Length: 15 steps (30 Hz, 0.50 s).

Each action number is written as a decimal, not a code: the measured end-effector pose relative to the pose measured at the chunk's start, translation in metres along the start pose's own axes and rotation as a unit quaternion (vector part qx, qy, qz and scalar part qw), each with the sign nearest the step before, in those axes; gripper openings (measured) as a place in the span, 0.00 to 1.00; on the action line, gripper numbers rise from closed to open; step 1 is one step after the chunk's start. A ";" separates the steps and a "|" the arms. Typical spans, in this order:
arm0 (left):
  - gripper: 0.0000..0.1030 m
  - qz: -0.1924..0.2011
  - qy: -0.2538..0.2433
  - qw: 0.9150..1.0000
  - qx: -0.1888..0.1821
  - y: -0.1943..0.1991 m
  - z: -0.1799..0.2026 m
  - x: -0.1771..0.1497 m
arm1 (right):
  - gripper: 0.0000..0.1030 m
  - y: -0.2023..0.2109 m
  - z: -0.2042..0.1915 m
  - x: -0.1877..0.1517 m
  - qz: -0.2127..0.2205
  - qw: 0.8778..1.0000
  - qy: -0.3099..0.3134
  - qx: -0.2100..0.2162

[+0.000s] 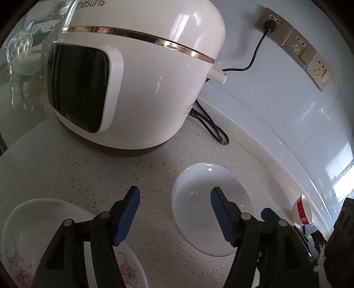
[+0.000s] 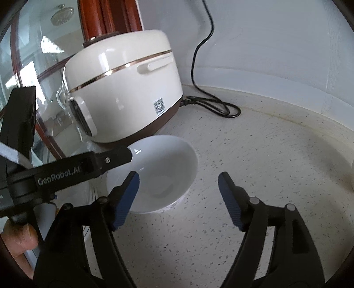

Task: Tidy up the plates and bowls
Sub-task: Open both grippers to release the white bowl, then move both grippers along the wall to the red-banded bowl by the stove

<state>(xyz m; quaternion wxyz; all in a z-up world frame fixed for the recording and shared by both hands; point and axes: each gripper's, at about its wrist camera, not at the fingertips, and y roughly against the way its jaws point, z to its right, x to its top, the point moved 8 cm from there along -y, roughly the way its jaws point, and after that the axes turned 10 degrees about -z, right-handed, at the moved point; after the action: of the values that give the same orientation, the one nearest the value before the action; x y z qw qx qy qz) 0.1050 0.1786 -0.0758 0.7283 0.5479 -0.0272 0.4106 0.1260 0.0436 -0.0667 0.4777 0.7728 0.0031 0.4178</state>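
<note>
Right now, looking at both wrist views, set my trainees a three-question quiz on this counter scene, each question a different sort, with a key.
1. True or false: the left gripper is shut on the plain white bowl.
2. Multiple choice: the rice cooker has its cord plugged into A) a floor strip, B) the wall socket, C) nothing.
3. Fill in: the plate with the pink flower pattern lies to the ____ of the white bowl in the left wrist view.

Key: 1 false, both the left and the right gripper are open; 2 B; 3 left.
</note>
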 end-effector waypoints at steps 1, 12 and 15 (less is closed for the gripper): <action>0.65 -0.001 -0.001 1.000 0.000 0.000 0.001 0.000 | 0.75 0.000 0.001 0.000 0.001 1.000 -0.002 0.000; 0.65 0.033 -0.025 0.999 0.000 0.027 0.015 -0.002 | 0.78 0.024 0.017 0.008 0.048 0.998 -0.024 -0.030; 0.65 0.048 -0.042 0.998 -0.008 0.043 0.028 -0.003 | 0.78 0.032 0.024 0.012 0.056 0.997 -0.039 -0.038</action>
<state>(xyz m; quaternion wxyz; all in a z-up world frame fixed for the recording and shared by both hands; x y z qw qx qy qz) 0.0869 0.1567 -0.0327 0.7106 0.5565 -0.0872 0.4215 0.1361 0.0133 -0.0398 0.4820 0.7689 -0.0743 0.4134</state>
